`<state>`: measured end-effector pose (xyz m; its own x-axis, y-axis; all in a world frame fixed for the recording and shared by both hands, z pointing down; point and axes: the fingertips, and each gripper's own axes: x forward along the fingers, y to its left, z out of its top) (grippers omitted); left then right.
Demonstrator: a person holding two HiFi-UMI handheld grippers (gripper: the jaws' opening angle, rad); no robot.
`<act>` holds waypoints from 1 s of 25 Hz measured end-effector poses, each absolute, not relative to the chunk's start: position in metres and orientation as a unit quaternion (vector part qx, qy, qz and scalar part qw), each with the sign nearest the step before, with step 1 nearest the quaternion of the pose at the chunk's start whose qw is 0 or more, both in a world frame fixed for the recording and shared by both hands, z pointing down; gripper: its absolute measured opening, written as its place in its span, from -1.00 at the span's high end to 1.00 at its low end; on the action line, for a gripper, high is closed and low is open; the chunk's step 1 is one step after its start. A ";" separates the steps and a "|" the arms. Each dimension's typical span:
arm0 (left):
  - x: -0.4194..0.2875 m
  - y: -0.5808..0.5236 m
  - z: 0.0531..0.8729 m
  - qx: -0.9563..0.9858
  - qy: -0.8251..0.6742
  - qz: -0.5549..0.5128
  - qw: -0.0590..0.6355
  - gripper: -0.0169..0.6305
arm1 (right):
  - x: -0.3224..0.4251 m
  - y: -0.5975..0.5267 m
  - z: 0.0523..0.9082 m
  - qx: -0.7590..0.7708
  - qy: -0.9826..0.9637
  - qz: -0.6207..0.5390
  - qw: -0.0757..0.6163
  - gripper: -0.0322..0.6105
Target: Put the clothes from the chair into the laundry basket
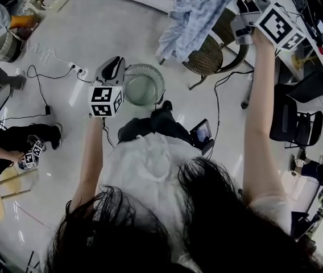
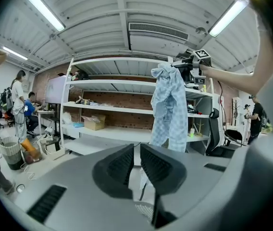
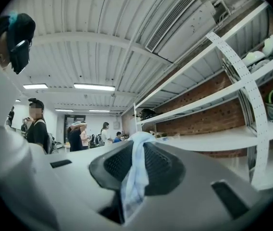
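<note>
My right gripper (image 1: 242,28) is raised high at the upper right, shut on a light blue checked garment (image 1: 194,15) that hangs down over the round-seated chair (image 1: 207,54). In the right gripper view a fold of the garment (image 3: 134,174) is pinched between the jaws of the right gripper (image 3: 137,146). The left gripper view shows the garment (image 2: 169,107) dangling from the right gripper (image 2: 184,69). A round wire laundry basket (image 1: 144,85) stands on the floor in front of me. My left gripper (image 1: 111,70) hovers beside its left rim, jaws together with nothing between them.
A black office chair (image 1: 295,124) stands at the right. Cables (image 1: 41,90) and a power strip (image 1: 76,70) lie on the floor at the left, near seated people. A small screen device (image 1: 201,133) sits by my feet. Long shelving (image 2: 103,109) runs behind.
</note>
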<state>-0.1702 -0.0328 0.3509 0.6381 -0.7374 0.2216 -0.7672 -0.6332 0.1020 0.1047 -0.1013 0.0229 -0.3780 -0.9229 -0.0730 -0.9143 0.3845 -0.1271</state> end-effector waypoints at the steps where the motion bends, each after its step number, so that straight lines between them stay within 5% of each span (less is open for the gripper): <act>1: -0.175 -0.031 0.352 0.899 -0.420 0.080 0.095 0.82 | 0.092 -0.098 0.032 -0.546 0.834 -0.038 0.064 0.69; 25: -0.190 0.005 0.420 0.877 -0.439 0.133 0.141 0.82 | -0.040 -0.045 0.371 -0.435 0.859 -0.241 -0.125 0.69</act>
